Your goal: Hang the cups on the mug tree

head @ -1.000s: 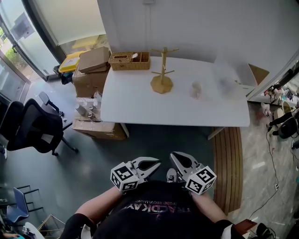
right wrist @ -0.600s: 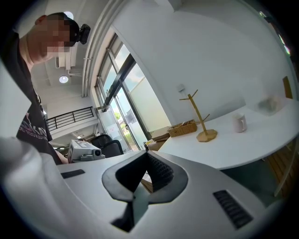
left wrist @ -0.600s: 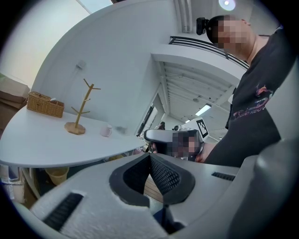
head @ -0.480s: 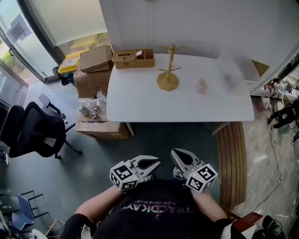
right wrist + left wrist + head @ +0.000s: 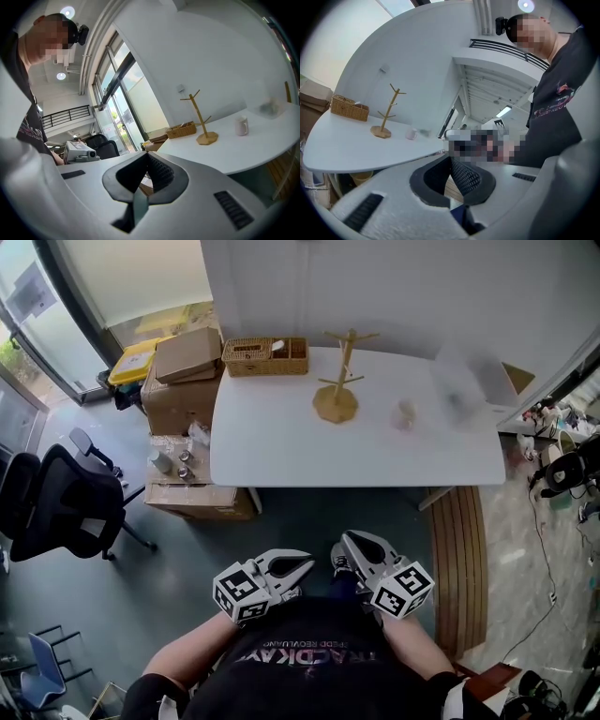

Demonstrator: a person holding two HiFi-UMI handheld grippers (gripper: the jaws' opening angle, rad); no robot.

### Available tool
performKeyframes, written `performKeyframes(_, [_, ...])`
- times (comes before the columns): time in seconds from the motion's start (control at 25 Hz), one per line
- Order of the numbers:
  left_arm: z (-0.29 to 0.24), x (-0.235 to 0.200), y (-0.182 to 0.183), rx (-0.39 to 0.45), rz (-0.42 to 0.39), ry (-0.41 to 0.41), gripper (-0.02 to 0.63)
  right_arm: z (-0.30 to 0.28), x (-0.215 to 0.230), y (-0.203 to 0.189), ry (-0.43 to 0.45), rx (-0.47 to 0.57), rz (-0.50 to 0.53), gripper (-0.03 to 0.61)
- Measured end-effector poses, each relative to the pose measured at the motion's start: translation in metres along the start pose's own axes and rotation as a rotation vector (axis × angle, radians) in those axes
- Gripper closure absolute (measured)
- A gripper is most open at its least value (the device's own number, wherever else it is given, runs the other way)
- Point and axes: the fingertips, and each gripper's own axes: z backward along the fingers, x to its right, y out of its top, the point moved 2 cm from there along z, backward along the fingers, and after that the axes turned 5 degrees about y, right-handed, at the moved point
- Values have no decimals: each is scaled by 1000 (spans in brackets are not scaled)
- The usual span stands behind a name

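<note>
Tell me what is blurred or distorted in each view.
Head view: the cup is smeared, the mug tree sharper. Left gripper view: the fisheye lens curves the table edge, and the corners go dark. Right gripper view: the cup is crisp, with the same dark corners.

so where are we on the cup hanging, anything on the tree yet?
Done: nothing; the mug tree stands bare on the table. In hand: nothing; the left gripper and right gripper are both shut, empty, held at the person's body, short of the table. Left: everything; the one cup I can make out stands on the table beside the tree.
</note>
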Motion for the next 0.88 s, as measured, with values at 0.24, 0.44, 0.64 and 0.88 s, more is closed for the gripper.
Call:
performKeyframes(0.24, [-18, -20, 8, 2, 9, 34, 618, -15, 35, 21, 14, 2, 24, 568])
performKeyframes(0.44, [-46, -42, 23, 6, 22, 81, 618, -22, 82, 39, 15, 3, 9, 568])
performKeyframes(0.64, [-86, -62, 39, -12, 34, 87, 618, -27, 138, 62, -18, 13, 6, 568])
performKeyframes(0.88, [-139, -78, 52, -32, 43, 50, 618, -22, 199, 78, -79, 19, -17, 568])
